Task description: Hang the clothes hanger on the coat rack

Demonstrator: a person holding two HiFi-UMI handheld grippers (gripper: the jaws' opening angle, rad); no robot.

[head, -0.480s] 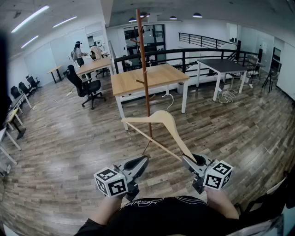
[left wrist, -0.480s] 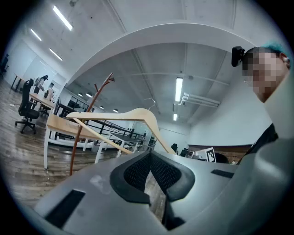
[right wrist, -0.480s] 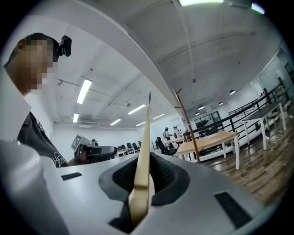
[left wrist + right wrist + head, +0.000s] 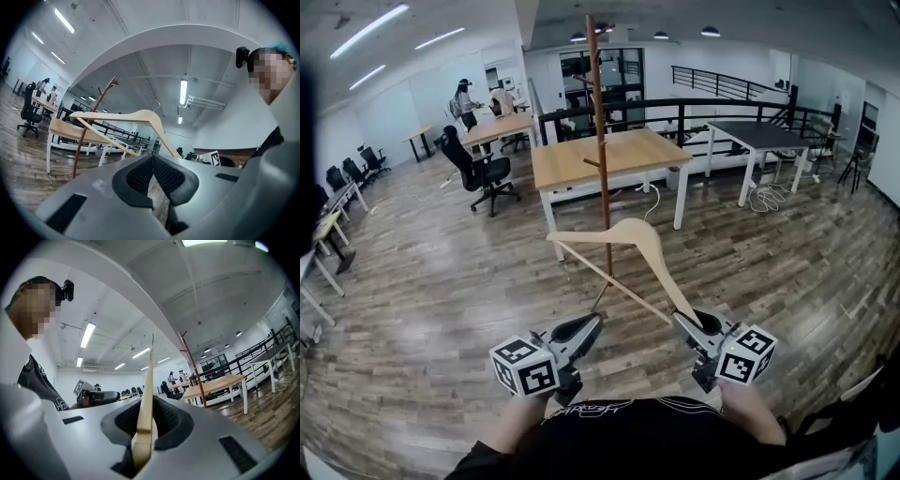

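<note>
A: Where is the clothes hanger (image 4: 630, 230)?

B: In the right gripper (image 4: 696, 325), which has its jaws clamped on the tip of one wooden arm. From there the hanger slants up and away to the left, held in the air above the wood floor (image 4: 422, 281), with its metal hook at the top.

A: And the left gripper (image 4: 584, 328)?

B: It is level, near the person's body, just left of the right one. The jaws are closed together with nothing between the pads — it is apart from the hanger.

A: How close is the coat rack (image 4: 598, 112)?

B: It stands farther off, straight ahead: a thin brown pole with short pegs, just in front of a light wooden table (image 4: 581, 159). In the head view the hanger's lower bar crosses the pole, but I cannot tell whether they touch. The hook is on no peg.

A: What else is around?

B: A black office chair (image 4: 483, 173) to the far left, a dark table (image 4: 764, 133) to the far right and a black railing (image 4: 694, 103) behind both tables. People stand at a desk in the far left corner.
</note>
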